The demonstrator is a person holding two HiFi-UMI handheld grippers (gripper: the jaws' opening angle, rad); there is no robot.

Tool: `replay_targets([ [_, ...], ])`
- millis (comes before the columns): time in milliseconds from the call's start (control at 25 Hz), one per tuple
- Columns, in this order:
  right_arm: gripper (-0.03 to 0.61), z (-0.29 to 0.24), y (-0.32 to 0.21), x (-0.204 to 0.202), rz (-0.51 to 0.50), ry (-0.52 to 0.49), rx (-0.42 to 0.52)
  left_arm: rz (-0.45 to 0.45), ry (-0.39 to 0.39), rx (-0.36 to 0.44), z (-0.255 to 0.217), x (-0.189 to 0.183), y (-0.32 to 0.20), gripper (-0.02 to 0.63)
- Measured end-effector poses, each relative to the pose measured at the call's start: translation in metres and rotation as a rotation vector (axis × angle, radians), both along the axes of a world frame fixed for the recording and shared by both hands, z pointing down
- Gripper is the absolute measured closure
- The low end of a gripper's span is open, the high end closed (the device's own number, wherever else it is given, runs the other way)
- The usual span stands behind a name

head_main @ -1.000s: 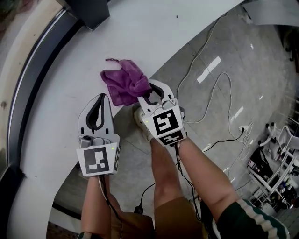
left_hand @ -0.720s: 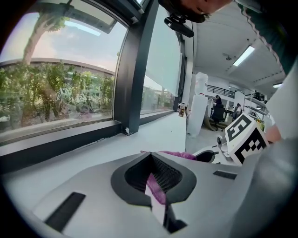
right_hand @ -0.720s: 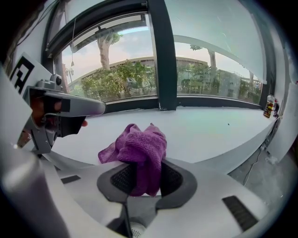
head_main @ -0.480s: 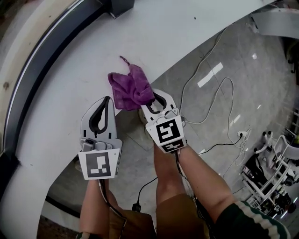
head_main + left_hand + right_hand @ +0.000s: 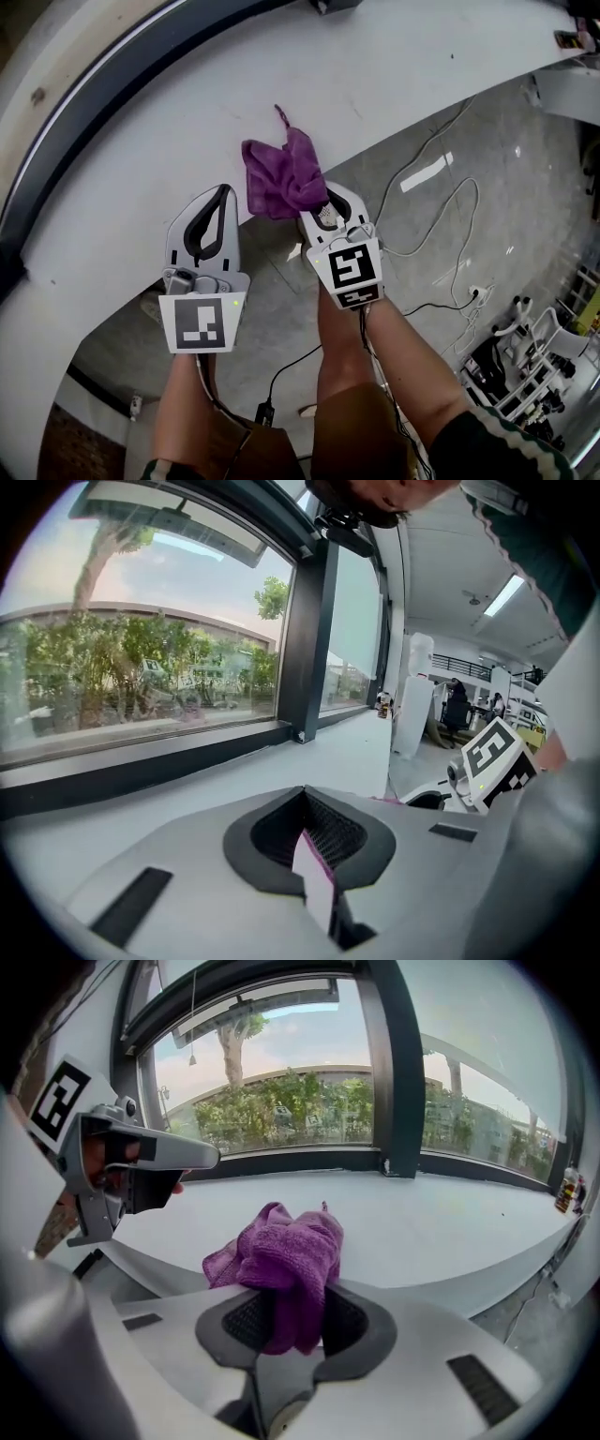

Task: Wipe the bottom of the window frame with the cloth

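A crumpled purple cloth [image 5: 281,178] rests on the wide white curved sill [image 5: 141,178] near its inner edge. My right gripper [image 5: 322,204] is shut on the cloth's near end; in the right gripper view the cloth [image 5: 284,1258] bulges up from between the pads of the right gripper [image 5: 291,1326]. My left gripper [image 5: 217,202] hovers beside it to the left over the sill edge, shut and empty; the left gripper [image 5: 314,860] shows nothing between its pads. The dark bottom rail of the window frame [image 5: 103,89] runs along the sill's far side, also seen as the window frame [image 5: 281,1159].
A dark vertical mullion [image 5: 398,1072] meets the rail at a corner. White cables [image 5: 427,178] trail over the grey floor below the sill, with a metal rack [image 5: 530,375] at the lower right. The person's legs stand under the grippers. A small bottle [image 5: 565,1190] stands at the sill's far right.
The head view has swung, so the dark frame now lies higher and farther left. The right gripper keeps the cloth, which sits more bunched. The left gripper stays shut beside it.
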State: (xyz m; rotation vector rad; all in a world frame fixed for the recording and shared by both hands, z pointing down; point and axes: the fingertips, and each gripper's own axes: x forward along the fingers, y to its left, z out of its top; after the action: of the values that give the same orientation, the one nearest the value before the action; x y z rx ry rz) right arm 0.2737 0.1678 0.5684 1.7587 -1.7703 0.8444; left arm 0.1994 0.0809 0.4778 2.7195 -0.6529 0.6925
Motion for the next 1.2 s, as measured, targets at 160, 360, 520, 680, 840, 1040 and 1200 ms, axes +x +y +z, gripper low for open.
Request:
replay_targets([
  [160,0.466,-0.002,-0.004,-0.023,-0.081,0.008,-0.025,-0.037,0.014,0.004,-0.008,-0.029,-0.005,0.604],
  [360,0.466,-0.005,-0.012,-0.060,-0.163,0.006,-0.039,-0.069,0.003,0.006,-0.010,-0.066,-0.010,0.604],
  [520,0.466,-0.005,-0.017,-0.084,-0.185,0.000,-0.045,-0.128,0.005,0.002,-0.008,-0.093,-0.017,0.604],
  [680,0.466,-0.005,-0.027,-0.111,-0.221,-0.010,-0.052,-0.180,0.020,-0.019,-0.007,-0.117,-0.022,0.604],
  [840,0.466,-0.007,-0.037,-0.141,-0.267,-0.017,-0.052,-0.214,0.013,-0.016,-0.007,-0.142,-0.027,0.604],
  [1040,0.466,-0.008,-0.046,-0.178,-0.334,-0.027,-0.051,-0.247,0.015,-0.013,-0.010,-0.176,-0.032,0.604],
  [1200,0.466,-0.008,-0.050,-0.206,-0.377,-0.037,-0.056,-0.294,-0.001,-0.017,-0.010,-0.206,-0.035,0.604],
])
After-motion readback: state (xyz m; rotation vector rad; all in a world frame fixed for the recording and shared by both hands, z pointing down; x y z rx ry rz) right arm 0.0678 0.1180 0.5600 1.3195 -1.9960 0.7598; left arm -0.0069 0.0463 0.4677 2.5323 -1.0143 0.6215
